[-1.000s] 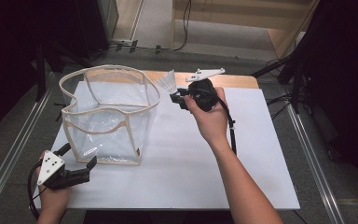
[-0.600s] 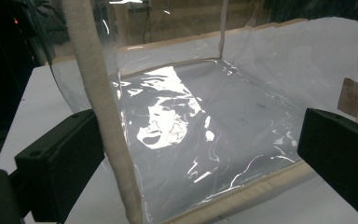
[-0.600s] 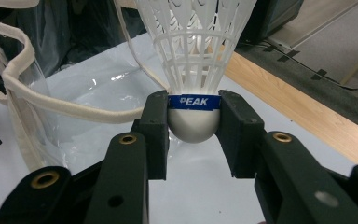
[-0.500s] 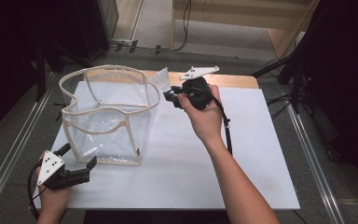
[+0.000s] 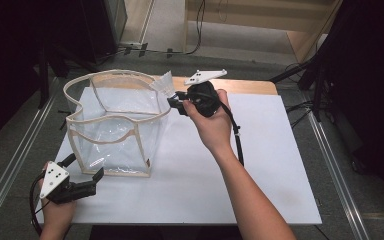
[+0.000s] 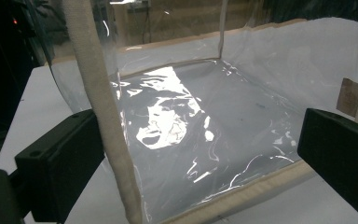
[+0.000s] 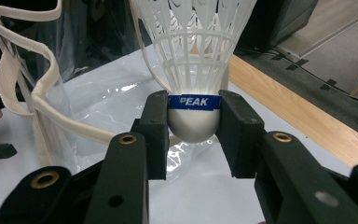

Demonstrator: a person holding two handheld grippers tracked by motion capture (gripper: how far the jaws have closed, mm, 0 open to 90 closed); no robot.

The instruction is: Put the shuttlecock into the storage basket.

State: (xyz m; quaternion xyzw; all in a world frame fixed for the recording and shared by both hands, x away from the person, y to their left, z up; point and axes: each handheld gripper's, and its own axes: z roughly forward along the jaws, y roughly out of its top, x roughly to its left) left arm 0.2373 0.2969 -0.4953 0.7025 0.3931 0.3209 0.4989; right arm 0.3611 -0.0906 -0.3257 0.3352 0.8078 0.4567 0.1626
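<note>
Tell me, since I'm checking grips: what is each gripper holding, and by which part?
The right gripper holds a shuttlecock by its rounded cork base, at the blue band. The left gripper holds nothing; its jaws stand open beside the clear bag.

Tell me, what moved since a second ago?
The right tool, shut on the shuttlecock, moved a little left and away, up to the rim of the clear bag. Nothing was grabbed or dropped. The left tool stayed open at the bag's near corner, and the bag did not move.
</note>
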